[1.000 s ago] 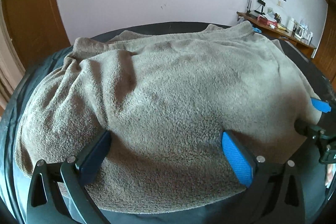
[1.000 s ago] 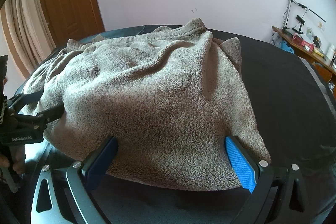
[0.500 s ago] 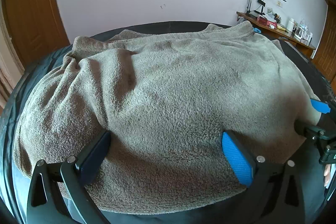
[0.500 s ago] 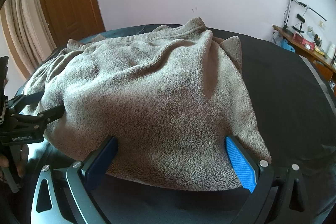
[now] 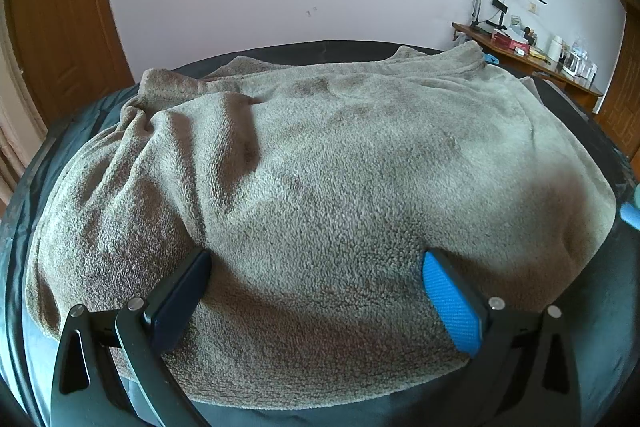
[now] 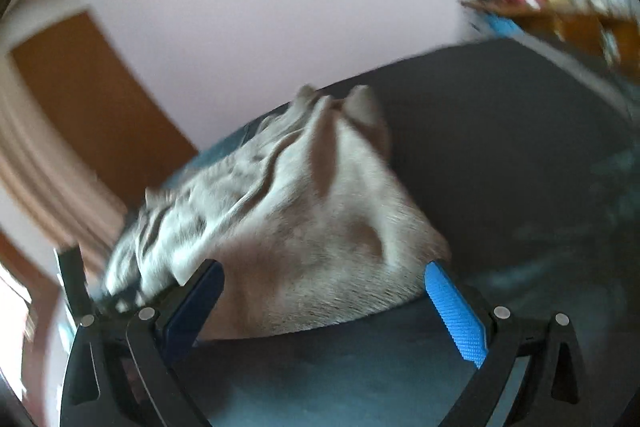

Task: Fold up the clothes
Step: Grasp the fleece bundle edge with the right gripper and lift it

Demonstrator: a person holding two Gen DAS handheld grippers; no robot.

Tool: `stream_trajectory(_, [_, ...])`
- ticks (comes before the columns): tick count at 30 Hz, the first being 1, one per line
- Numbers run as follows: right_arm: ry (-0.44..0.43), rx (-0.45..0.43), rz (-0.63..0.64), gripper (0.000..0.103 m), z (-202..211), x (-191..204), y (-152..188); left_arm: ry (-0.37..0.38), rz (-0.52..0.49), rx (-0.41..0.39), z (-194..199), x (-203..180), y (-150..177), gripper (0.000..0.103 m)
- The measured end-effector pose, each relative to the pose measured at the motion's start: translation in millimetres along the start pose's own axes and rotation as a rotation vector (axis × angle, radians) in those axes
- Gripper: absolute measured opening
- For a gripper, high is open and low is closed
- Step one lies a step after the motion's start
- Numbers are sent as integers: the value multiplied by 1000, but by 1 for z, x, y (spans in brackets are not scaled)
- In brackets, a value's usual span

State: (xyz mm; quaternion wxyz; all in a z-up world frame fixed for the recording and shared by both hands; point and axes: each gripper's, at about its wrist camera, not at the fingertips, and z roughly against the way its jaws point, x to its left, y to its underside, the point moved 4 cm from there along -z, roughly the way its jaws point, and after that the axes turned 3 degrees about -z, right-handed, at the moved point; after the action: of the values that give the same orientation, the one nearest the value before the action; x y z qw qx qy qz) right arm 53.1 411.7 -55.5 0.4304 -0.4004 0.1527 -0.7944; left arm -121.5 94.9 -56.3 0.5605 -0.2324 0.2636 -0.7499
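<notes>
Left wrist view. The left tongs (image 5: 316, 291) stand wide open, both fingers spread apart with the near edge of the fleece garment (image 5: 320, 195) lying between and over them. Nothing is pinched; the cloth rests against the fingers rather than being held. The garment is a grey-brown fleece piece spread over most of the dark bed (image 5: 600, 367), rumpled into ridges on the left side and fairly smooth on the right. Its near hem reaches almost to the bed's front edge, which puts it within easy reach for a fold taken from that edge. A blue pad at the far right border appears to belong to the other tool. A desk (image 5: 532, 55) with small items stands against the far wall, well apart from the work.

Right wrist view. This picture is heavily blurred and tilted, so fine detail cannot be read. The right tongs (image 6: 324, 299) also stand open, fingers well spread, with the right-hand corner of the garment (image 6: 320, 227) lying between them but not clamped. The bed (image 6: 500, 167) lies bare to the right of the garment.

Judgement: neither tool has a hold on the near hem, so no fold is under way. The spread fingers suit a thick pile fabric.
</notes>
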Motion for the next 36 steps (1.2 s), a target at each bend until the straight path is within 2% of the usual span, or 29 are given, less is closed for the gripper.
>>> stream_trajectory(5, [28, 2, -186, 102, -5, -21, 5, -2, 9, 0, 0, 0, 0, 103])
stream_trajectory(9, [49, 32, -228, 103, -25, -14, 6, 0, 13, 4, 1, 1, 0, 103])
stream_trajectory(12, [76, 10, -262, 103, -35, -3, 6, 16, 31, 65, 8, 5, -2, 103])
stream_trajectory(15, [90, -11, -307, 103, -43, 2, 4, 50, -10, 3, 29, 14, -9, 103])
stream_trajectory(17, [69, -40, -346, 103, -45, 1, 2, -55, -74, -40, 26, 29, -12, 103])
stream_trajectory(18, [55, -54, -357, 103, -46, 1, 3, -70, -69, -39, 20, 36, -12, 103])
stream_trajectory(20, [29, -75, -354, 103, -50, 3, 3, 15, 14, 2, 4, 55, -7, 103])
stream_trajectory(22, [6, -83, -354, 103, -55, 7, 3, 57, 55, 5, 0, 62, -10, 103])
stream_trajectory(24, [-8, -85, -363, 103, -58, 9, 3, 33, 50, -6, 0, 58, -8, 103])
stream_trajectory(27, [-8, -97, -361, 102, -61, 11, 4, -42, -3, -29, -2, 46, -2, 103])
stream_trajectory(29, [-3, -109, -356, 97, -62, 12, 6, -42, -3, -34, 0, 46, -1, 103])
stream_trajectory(30, [3, -114, -355, 89, -61, 11, 8, -32, 1, -32, -1, 47, -1, 103])
stream_trajectory(31, [5, -118, -361, 75, -61, 9, 11, -22, 5, -33, -1, 49, -1, 103])
stream_trajectory(32, [7, -122, -365, 67, -61, 6, 13, -13, 8, -33, -1, 51, -2, 103])
stream_trajectory(33, [1, -118, -358, 53, -62, 5, 14, -13, 7, -34, -2, 51, -2, 103])
stream_trajectory(34, [-6, -114, -351, 49, -63, 3, 15, -17, 3, -33, -2, 51, -3, 103])
stream_trajectory(36, [-18, -106, -334, 49, -64, 0, 17, -22, -3, -33, -3, 50, -4, 103])
